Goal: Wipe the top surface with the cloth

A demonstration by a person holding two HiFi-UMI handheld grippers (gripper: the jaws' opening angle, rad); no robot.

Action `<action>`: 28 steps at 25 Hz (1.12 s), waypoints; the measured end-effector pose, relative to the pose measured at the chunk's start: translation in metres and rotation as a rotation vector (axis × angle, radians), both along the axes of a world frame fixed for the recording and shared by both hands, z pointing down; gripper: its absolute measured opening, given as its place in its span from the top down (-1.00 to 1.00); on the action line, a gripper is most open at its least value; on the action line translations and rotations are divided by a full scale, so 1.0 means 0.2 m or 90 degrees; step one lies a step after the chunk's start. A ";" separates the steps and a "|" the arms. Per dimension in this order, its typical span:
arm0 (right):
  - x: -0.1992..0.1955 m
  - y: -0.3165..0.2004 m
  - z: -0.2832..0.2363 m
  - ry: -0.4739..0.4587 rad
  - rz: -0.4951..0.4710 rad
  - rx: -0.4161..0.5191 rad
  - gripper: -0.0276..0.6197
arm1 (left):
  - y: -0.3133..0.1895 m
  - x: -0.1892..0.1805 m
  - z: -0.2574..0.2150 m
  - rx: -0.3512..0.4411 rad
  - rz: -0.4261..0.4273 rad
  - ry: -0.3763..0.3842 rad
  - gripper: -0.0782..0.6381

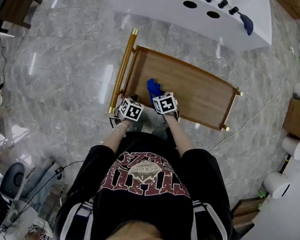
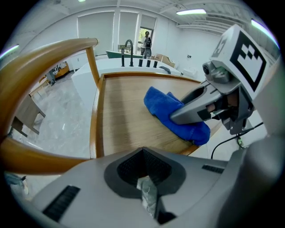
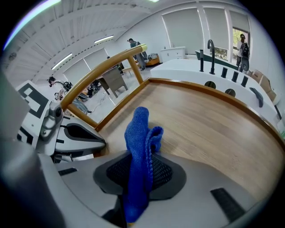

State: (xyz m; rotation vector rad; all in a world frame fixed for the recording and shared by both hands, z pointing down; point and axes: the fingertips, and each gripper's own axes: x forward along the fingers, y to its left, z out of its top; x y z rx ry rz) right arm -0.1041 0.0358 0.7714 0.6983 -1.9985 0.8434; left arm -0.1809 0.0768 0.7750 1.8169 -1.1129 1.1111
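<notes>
Two grippers are being held at the near edge of the wooden top (image 1: 199,97). The left gripper (image 2: 143,160) is being clenched, empty, by the near left corner; the blue cloth (image 3: 139,133), touching the top, is being grasped by the right gripper (image 3: 140,165).

Fuzzy blue cloth (image 3: 141,147), smooth matt wooden top surface (image 1: 194,92) — glossy marble floor (image 1: 66,57).

Head view steeply down from above, gripper views low and close, sharing wooden top (image 1: 194,92)
</notes>
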 end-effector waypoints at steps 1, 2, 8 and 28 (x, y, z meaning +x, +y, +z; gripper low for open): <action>-0.02 0.00 0.00 -0.001 -0.005 0.000 0.61 | 0.00 0.00 0.00 0.000 -0.002 0.000 0.65; -0.03 0.00 0.00 0.000 -0.009 0.000 0.62 | 0.00 -0.01 0.00 -0.002 -0.004 0.001 0.65; -0.11 0.00 0.00 -0.006 -0.032 0.003 0.62 | 0.00 0.01 -0.03 0.004 -0.004 0.001 0.65; -0.27 0.01 0.00 -0.012 -0.056 0.008 0.61 | 0.05 -0.02 -0.06 0.010 0.015 -0.002 0.65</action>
